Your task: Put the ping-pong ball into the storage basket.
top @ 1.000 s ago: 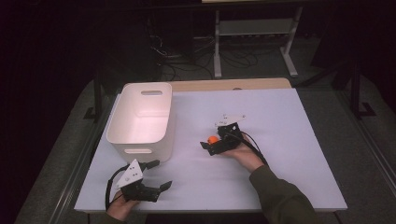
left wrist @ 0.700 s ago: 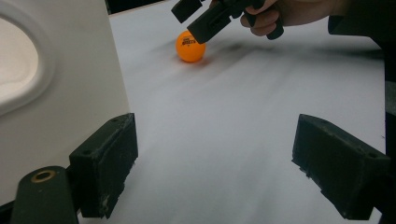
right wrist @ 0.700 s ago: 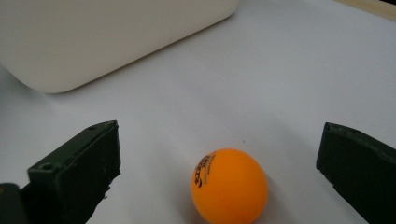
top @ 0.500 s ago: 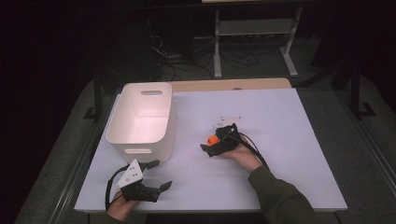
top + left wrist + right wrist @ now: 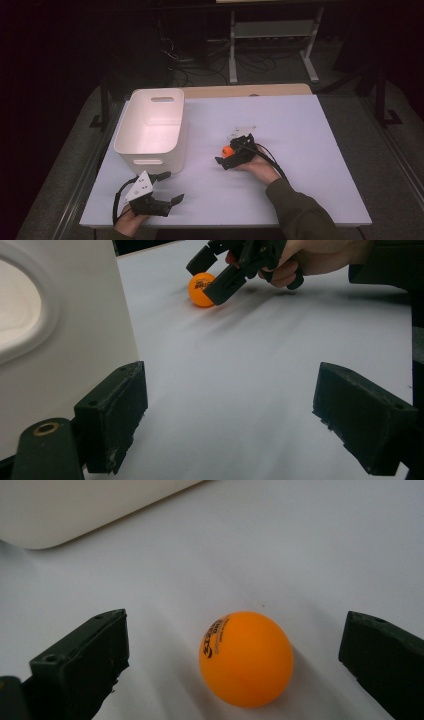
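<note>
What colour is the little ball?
Orange with dark printed lettering; the ball shows best in the right gripper view.

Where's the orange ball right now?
In the high view, the ball lies on the table right of the white bin, between the open right gripper jaws.

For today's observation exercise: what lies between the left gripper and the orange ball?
Bare white table, as the left gripper view shows. The left gripper stands open, the orange ball lies farther off, and the white bin sits off to one side.
</note>
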The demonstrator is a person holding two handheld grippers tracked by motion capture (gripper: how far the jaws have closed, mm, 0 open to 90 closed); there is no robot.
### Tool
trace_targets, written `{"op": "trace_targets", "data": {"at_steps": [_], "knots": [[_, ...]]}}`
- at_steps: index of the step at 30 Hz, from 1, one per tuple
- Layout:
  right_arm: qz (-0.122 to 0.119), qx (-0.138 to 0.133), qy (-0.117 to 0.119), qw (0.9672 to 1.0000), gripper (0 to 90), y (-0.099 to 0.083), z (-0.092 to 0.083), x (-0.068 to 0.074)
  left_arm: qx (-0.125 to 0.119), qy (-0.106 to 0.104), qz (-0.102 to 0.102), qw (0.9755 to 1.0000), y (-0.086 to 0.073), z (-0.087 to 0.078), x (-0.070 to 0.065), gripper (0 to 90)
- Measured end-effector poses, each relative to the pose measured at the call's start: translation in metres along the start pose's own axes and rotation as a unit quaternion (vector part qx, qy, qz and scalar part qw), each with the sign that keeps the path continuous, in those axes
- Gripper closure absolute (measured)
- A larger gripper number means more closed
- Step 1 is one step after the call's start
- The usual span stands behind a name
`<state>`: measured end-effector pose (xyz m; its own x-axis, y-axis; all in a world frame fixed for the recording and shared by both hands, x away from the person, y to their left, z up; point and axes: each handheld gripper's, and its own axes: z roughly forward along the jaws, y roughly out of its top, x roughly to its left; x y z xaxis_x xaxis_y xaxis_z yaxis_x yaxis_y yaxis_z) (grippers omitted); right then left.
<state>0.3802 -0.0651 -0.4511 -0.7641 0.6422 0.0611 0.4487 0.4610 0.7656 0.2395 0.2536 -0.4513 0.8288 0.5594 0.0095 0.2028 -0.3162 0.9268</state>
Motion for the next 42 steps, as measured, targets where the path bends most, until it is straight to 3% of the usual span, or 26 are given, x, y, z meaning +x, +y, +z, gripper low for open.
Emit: {"op": "trace_targets", "data": {"at_steps": [20,35,42], "knots": [[-0.011,0.020,-0.010,0.9997,0.2,-0.0046,0.0059,0.0011,0.000,0.000,0.003,1.0000,-0.0001,-0.0004,-0.0004,14.1],[-0.013,0.014,-0.016,0.9997,12.8,-0.0074,0.0064,0.0029,0.000,0.000,0.004,1.0000,-0.0001,-0.0005,-0.0005,14.1],[-0.001,0.005,-0.020,0.9998,18.9,-0.0085,0.0048,0.0017,0.000,0.000,0.005,1.0000,-0.0001,-0.0005,-0.0006,14.1]]}}
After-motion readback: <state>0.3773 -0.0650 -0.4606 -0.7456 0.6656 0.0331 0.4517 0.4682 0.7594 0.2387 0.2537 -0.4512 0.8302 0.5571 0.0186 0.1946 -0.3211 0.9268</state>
